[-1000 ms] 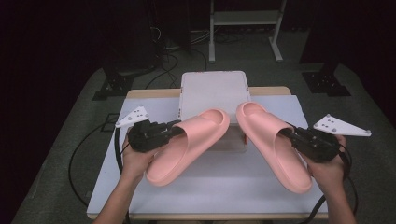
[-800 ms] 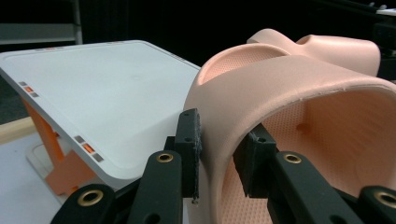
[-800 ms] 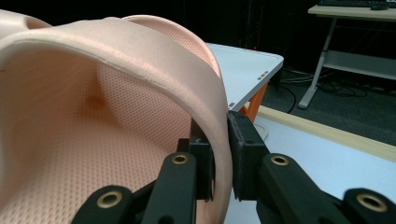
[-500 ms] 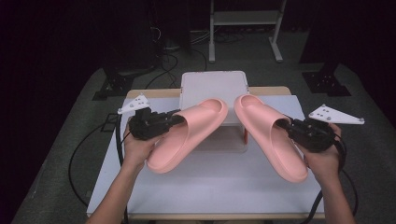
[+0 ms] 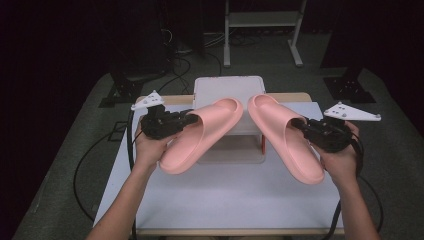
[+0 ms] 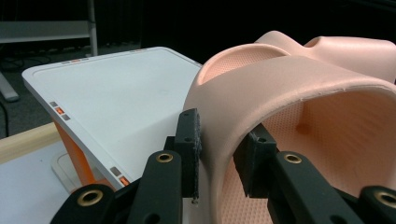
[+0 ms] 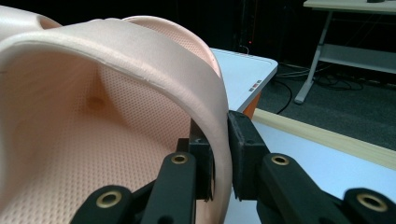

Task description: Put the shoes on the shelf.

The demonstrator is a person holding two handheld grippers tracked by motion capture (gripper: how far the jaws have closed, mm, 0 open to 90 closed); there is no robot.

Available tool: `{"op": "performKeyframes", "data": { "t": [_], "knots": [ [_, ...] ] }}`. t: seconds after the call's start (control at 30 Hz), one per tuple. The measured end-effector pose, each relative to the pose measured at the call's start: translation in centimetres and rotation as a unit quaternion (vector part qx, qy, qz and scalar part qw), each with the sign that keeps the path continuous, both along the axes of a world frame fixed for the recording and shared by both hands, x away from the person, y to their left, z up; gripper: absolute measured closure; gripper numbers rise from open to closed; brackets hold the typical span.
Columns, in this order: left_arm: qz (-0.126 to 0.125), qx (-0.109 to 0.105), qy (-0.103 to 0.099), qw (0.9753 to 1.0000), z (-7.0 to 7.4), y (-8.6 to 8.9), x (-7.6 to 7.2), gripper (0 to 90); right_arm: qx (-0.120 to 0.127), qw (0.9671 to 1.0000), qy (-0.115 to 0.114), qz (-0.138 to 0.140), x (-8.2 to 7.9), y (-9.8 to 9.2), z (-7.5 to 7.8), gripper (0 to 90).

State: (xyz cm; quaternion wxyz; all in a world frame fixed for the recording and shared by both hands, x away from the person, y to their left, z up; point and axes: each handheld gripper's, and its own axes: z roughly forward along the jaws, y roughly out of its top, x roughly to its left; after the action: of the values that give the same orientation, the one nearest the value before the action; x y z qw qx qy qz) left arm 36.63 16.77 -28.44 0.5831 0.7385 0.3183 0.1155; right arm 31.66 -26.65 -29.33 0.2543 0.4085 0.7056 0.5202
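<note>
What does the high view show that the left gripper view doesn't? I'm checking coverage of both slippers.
High view alone: the right gripper clamping the right pink foam slipper, both hands, the white-topped table.
Left gripper view alone: jaws pinching the strap's edge, dimpled lining inside.
Both: the left gripper, the left pink foam slipper, the white box lid.

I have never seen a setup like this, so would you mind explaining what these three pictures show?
A person holds a hand-held gripper in each hand. The high view looks down on a white table. The left hand-held gripper pinches the strap of one pink slipper; the right hand-held gripper pinches the other pink slipper. Both slippers hang above a white box. The two gripper views come from cameras riding on each gripper, showing black jaws clamped on the strap.
</note>
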Motion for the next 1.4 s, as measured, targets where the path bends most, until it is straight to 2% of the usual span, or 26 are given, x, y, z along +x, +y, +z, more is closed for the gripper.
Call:
{"op": "performKeyframes", "data": {
  "t": [0.27,0.6,0.83,1.4],
  "knots": [
    [0.010,0.002,0.005,0.9999,-0.1,-0.1,1.2,72.1,0.002,0.9999,0.009,-0.005,1.0,0.2,0.0,80.0],
    [0.017,0.013,0.005,0.9997,0.2,-0.9,2.5,72.1,-0.008,0.9999,0.007,-0.011,2.2,1.0,0.7,79.9],
    [0.026,0.011,0.011,0.9995,0.1,-1.1,3.4,72.1,-0.011,0.9996,0.010,-0.022,3.1,1.1,0.6,79.5],
    [0.051,0.014,0.020,0.9984,0.6,-1.5,6.0,71.8,-0.005,0.9989,0.024,-0.040,6.3,1.9,0.8,79.2]
  ]
}}
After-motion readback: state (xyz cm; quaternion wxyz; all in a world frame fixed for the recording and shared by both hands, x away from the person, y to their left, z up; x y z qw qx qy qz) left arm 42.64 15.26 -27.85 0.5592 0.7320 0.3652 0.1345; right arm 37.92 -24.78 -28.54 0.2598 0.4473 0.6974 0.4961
